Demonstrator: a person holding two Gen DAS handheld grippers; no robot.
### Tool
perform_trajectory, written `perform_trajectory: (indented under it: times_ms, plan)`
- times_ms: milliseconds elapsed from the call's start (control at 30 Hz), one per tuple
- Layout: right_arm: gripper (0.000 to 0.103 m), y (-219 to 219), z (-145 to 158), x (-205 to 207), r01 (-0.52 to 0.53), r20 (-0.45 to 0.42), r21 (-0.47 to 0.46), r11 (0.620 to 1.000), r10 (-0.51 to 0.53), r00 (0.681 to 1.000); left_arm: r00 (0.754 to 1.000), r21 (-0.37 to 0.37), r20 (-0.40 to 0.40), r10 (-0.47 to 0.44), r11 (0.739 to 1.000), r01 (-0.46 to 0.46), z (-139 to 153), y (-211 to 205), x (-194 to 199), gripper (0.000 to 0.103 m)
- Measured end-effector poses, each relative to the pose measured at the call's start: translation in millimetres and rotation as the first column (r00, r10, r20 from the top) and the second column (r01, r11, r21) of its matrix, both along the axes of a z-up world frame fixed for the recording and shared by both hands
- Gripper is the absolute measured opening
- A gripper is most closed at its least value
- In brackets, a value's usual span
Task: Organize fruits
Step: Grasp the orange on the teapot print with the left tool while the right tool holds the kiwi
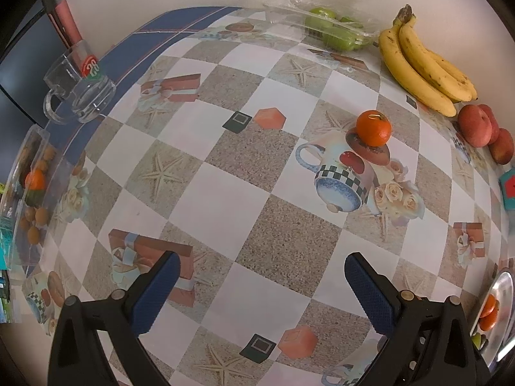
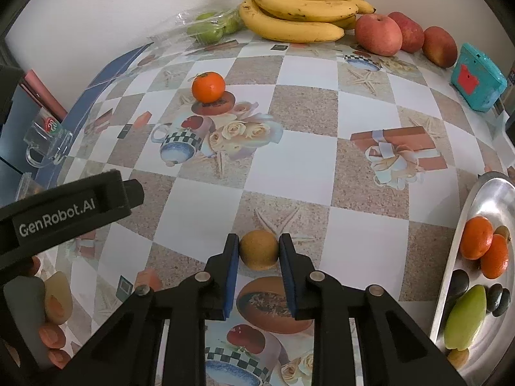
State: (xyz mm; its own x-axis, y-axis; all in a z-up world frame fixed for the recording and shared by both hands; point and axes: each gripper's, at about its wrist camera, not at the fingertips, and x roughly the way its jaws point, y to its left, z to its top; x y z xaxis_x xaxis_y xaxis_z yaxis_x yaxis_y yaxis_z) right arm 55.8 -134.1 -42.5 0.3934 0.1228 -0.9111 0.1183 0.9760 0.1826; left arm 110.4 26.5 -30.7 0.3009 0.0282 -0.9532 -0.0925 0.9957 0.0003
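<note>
Now the right gripper (image 2: 258, 251) pinches a small brown round fruit (image 2: 258, 249) at its widest sides, low on the table (image 2: 322, 148) near six o'clock. It looks light, firm, apt to roll. The left gripper (image 1: 260, 284) fingers stand spread, empty.

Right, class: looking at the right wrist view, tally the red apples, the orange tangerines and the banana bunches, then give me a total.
red apples: 3
tangerines: 3 (one on the tablecloth, two in the metal tray)
banana bunch: 1
Total: 7
</note>
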Motion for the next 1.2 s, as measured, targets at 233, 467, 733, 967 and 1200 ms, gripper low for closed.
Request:
perform_trajectory:
  times_ms: [233, 467, 733, 967, 1200]
  plan:
    - [0.026, -6.7, 11.5, -1.9, 0.010, 0.032, 0.030, 1.000, -0.011, 0.999, 1.000, -0.025, 0.006, -0.001, 1.000, 0.001, 3.1, 1.0, 1.3, 0.103]
    - [0.026, -40.1, 19.6, -7.1, 0.103, 0.051, 0.041, 0.994, -0.105, 0.993, 1.000, -0.049, 0.011, -0.025, 0.998, 0.025, 4.5, -3.3, 3.0, 0.103]
    - [0.026, -77.7, 27.0, -13.8, 0.209, 0.070, 0.064, 0.976, -0.213, 0.974, 0.994, -0.061, 0.053, -0.096, 0.993, 0.099, 13.5, -21.0, 13.5, 0.098]
    - [0.026, -87.6, 36.1, -2.5, 0.220, 0.100, 0.057, 0.974, -0.224, 0.969, 0.974, -0.135, 0.102, -0.201, 0.967, 0.214, 24.8, -43.6, 56.3, 0.071]
    - [0.026, -95.1, 36.7, 18.1, 0.212, 0.114, 0.058, 0.975, -0.218, 0.969, 0.953, -0.167, 0.097, -0.286, 0.939, 0.299, 15.3, -69.9, 92.2, 0.056]
